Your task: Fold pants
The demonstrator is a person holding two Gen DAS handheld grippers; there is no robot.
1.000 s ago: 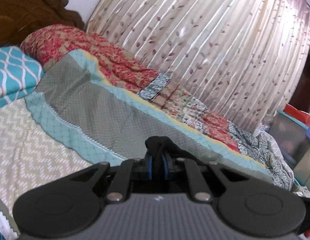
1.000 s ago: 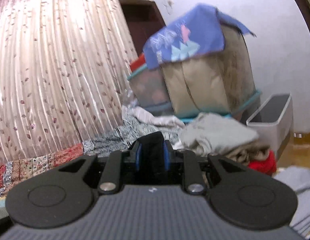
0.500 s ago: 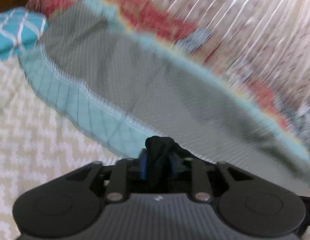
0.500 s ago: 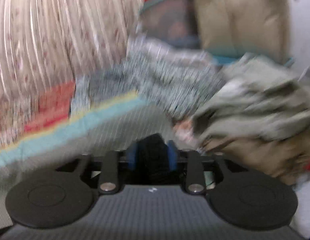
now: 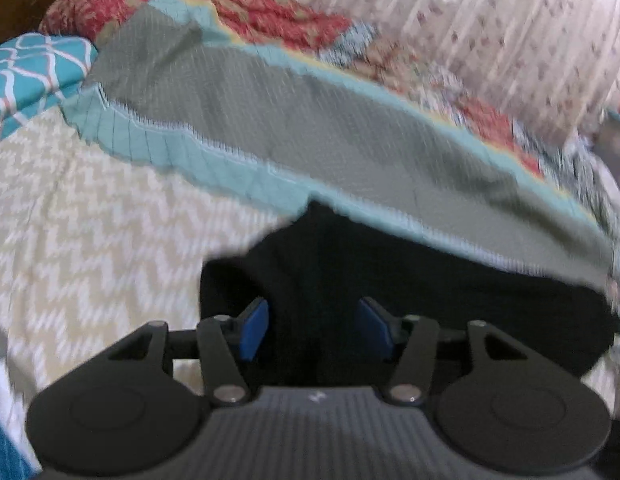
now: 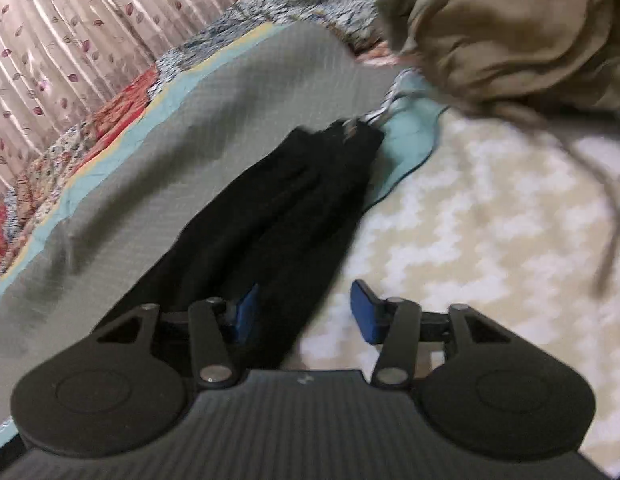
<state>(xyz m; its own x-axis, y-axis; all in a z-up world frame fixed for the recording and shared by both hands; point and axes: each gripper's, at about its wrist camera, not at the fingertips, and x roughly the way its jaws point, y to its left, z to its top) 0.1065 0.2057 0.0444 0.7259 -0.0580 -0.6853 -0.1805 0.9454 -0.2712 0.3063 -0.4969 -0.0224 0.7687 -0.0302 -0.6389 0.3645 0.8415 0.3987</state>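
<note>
1. The pants [image 6: 294, 208] are black and lie in a long bunched strip on the bed. The far part sits on a grey blanket [image 6: 214, 120] with a teal border, and the near right edge hangs over onto the cream zigzag bedspread [image 6: 450, 240]. There's something pale at the far tip of the strip, maybe a drawstring, but it's too blurry to call.

2. Left claw [image 5: 316, 330]: the blue pads stand apart and the jaws are opening. Black cloth lies between and beyond them, but the pads don't look like they're pressing on it. So this side reads as letting go.

3. Right claw [image 6: 304, 314]: the pads show a clear gap and the jaws are closing. The left pad is half buried against the pants, while the right pad sits over bare bedspread. It isn't pinching anything yet as far as I can see.

4. My read is that this is the lay-down step, with the pants dropped on the bed and not smoothed or folded over yet.

5. Next move probably needs a fresh grab at the near end, then spreading the bunched legs flat before any fold.

6. Watch out for the tan clothes pile [image 6: 510, 28] at far right, and for pinching the blanket along with the pants.
</note>
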